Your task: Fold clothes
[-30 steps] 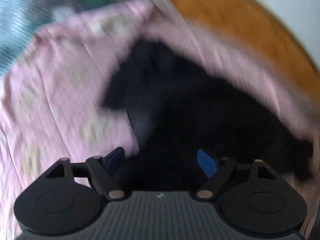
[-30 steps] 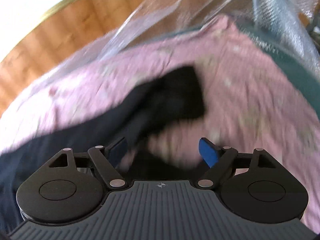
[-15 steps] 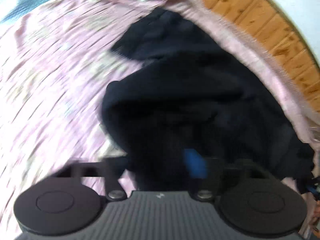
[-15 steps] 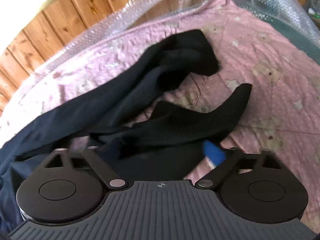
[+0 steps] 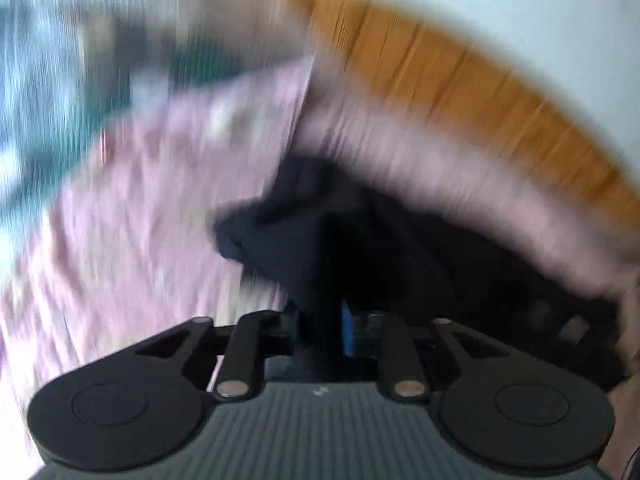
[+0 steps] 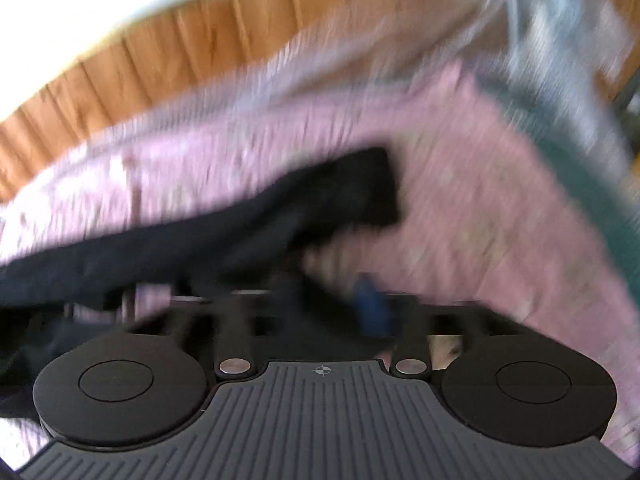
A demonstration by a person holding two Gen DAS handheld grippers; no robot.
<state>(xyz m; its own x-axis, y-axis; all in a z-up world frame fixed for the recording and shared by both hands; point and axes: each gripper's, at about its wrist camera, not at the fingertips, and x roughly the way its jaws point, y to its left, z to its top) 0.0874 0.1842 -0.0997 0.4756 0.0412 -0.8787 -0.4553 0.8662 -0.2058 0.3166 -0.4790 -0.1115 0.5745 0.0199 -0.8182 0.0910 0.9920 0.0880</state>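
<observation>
- Left tool [image 5: 320, 332]: its fingers are drawn close together with dark cloth between them; we read it as clamped on the garment [image 5: 380, 248].
- Right tool [image 6: 324, 304]: heavy blur here. Dark cloth crosses the gap and one blue pad [image 6: 374, 308] shows, but we cannot tell whether the fingers are closed on the cloth or only near it.
- Garment: a dark piece, black or navy. In the left view it bunches up just ahead of the tool; in the right view a long strip [image 6: 280, 216] runs from the lower left to a squared end, perhaps a sleeve or a leg.
- It lies on a pink sheet [image 5: 132, 216] spread over a bed.
- Farther off: wood panelling [image 6: 180, 48] and a pale wall above it.
- Progress, as we judge it: early. The garment is crumpled, with no flat panel and no clean crease in sight. Spreading it out and all the folds appear left to do.
</observation>
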